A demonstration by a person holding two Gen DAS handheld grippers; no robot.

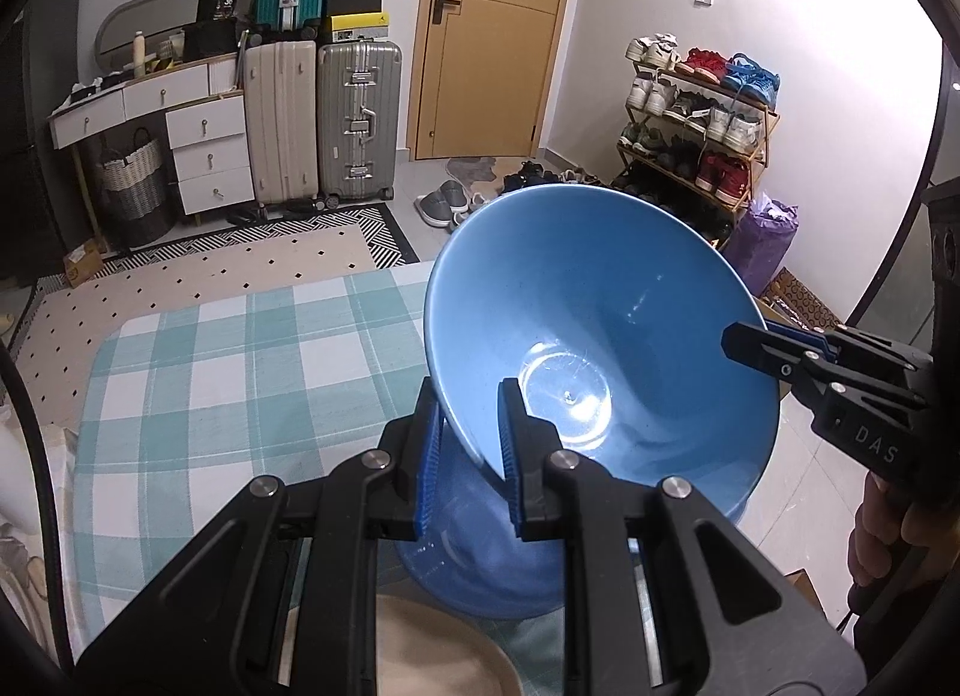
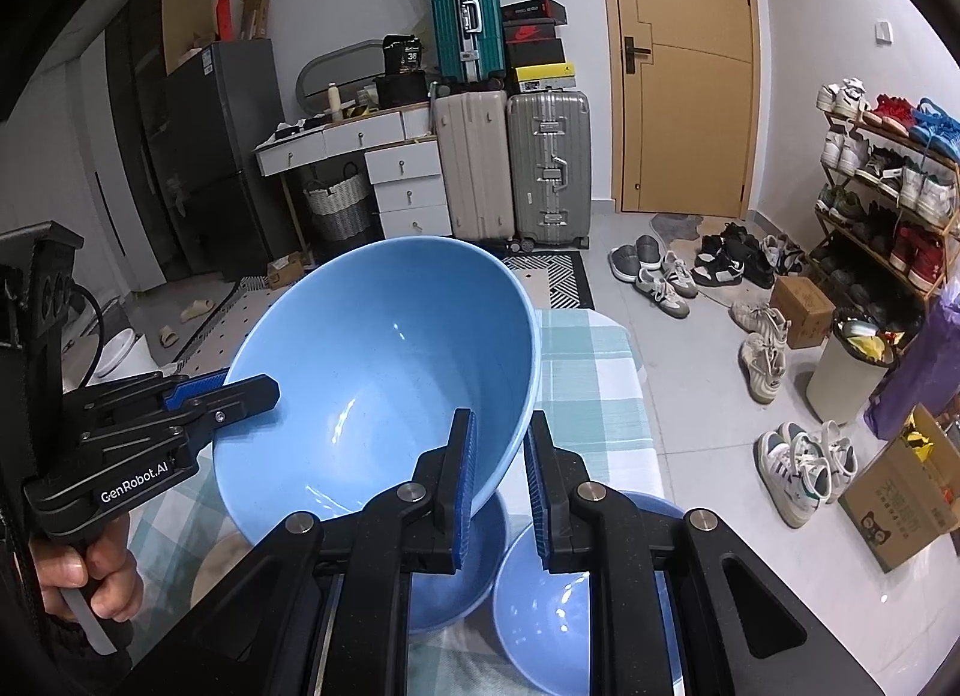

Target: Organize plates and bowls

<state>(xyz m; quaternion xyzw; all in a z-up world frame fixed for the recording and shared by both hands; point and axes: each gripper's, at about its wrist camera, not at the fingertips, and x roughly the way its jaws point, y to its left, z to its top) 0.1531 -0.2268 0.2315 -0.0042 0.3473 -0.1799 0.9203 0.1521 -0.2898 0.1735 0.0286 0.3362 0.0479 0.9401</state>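
Above the checked worktop, held aloft: large blue bowl, tilted, opening turned toward both cameras, base pointing away and down. Pinched at opposite rims by left gripper and right gripper, jaws of each pressed onto the thin wall. Below it, a second blue bowl on the cloth, a third blue bowl just beside, a beige plate near. Beyond: suitcases, yellow door, shoe rack, patterned rug.
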